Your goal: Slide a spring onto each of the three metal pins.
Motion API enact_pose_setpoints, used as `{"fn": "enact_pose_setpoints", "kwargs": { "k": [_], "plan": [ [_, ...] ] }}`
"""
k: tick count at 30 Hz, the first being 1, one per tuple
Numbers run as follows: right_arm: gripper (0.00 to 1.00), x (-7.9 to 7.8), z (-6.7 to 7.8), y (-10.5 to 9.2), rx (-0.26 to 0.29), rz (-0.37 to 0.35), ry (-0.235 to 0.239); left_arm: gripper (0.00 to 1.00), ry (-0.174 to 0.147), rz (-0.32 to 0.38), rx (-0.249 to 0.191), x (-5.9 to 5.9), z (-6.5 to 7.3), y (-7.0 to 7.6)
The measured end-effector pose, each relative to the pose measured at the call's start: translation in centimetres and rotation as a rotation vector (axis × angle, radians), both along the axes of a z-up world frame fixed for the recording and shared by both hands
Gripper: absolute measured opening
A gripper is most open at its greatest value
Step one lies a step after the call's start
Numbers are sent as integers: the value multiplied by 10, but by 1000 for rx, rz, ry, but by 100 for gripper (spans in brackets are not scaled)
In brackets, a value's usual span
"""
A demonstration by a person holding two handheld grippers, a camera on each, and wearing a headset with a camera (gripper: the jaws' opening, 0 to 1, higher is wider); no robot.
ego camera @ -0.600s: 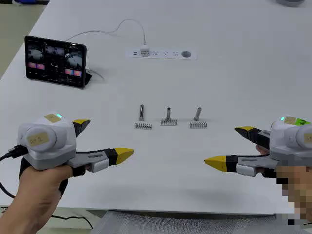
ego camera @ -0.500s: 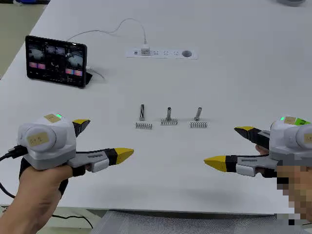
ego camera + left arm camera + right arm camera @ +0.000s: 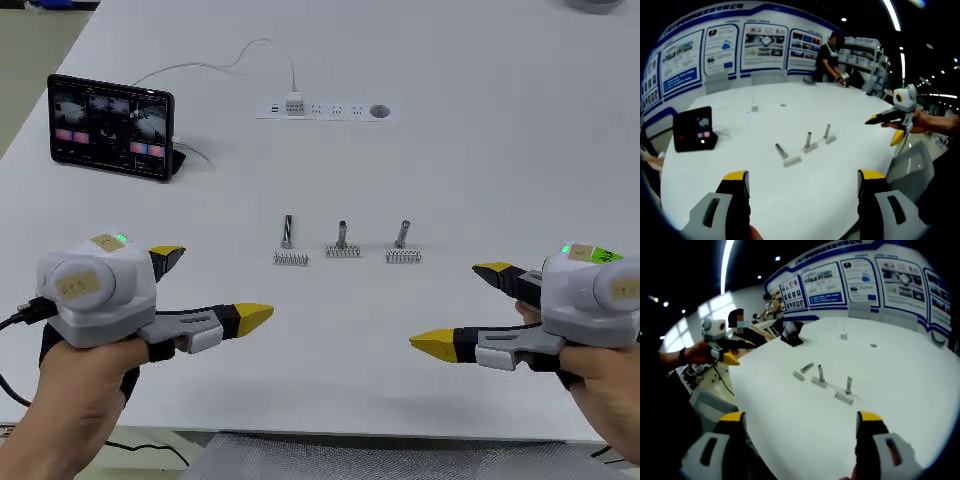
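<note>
Three short metal pins (image 3: 287, 230) (image 3: 341, 234) (image 3: 403, 233) stand in a row mid-table. A small spring lies in front of each (image 3: 291, 259) (image 3: 343, 251) (image 3: 403, 257). In the left gripper view the leftmost pin (image 3: 781, 150) looks tipped over, while the other two (image 3: 808, 139) (image 3: 827, 131) are upright. My left gripper (image 3: 215, 283) hovers open near the table's front left, well short of the springs. My right gripper (image 3: 455, 305) is open at the front right, holding nothing. The right gripper view shows the springs (image 3: 843, 397) (image 3: 817, 382) (image 3: 798, 375) ahead of its spread jaws.
A tablet (image 3: 110, 125) on a stand sits at the back left. A white power strip (image 3: 325, 110) with a plugged charger and cable lies further back. The white table (image 3: 330, 390) ends at its front edge just below the grippers. People sit beyond the table (image 3: 737, 322).
My right gripper has drifted a little to the left, still open. The head view has shifted slightly. Pins, springs and the left gripper stay put.
</note>
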State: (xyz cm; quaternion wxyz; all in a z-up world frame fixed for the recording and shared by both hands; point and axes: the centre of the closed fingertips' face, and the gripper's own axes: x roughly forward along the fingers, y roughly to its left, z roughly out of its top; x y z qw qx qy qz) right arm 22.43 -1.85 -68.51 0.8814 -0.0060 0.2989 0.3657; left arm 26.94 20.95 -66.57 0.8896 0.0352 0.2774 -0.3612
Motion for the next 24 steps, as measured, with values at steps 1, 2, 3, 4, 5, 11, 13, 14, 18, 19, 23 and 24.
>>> {"fn": "enact_pose_setpoints", "kwargs": {
  "k": [1, 2, 3, 4, 5, 11, 13, 14, 18, 19, 23, 24],
  "plan": [
    [93, 0, 0, 0, -5, 3, -6, 90, 3, 1, -4, 1, -1, 0],
    [93, 0, 1, -1, -11, -4, -21, 89, 10, 2, -10, 2, -1, -1],
    [93, -1, 1, -1, -13, -1, -14, 87, 22, 1, -18, 2, -2, -2],
    [93, -2, 0, -1, -13, -4, -10, 87, 23, 0, -21, 3, -3, -3],
    [94, -1, -1, -3, -19, -15, -9, 87, 16, -3, -24, 4, -2, -5],
    [97, -4, -3, -7, -12, -29, 0, 87, 21, -31, -5, 10, -8, -15],
    [96, -5, -4, -8, -14, -28, 1, 86, 23, -40, -2, 12, -10, -18],
    [96, -5, -5, -9, -14, -27, 4, 86, 24, -42, -2, 13, -10, -20],
    [96, -8, -10, -11, -25, -22, 20, 85, 28, -55, 2, 19, -14, -27],
    [96, -8, -10, -10, -23, -23, 19, 84, 28, -58, 3, 20, -15, -28],
    [96, -8, -10, -10, -8, -35, 20, 84, 36, -70, 5, 26, -19, -33],
    [96, -9, -10, -9, -9, -36, 21, 85, 38, -71, 5, 28, -20, -34]
  ]
}}
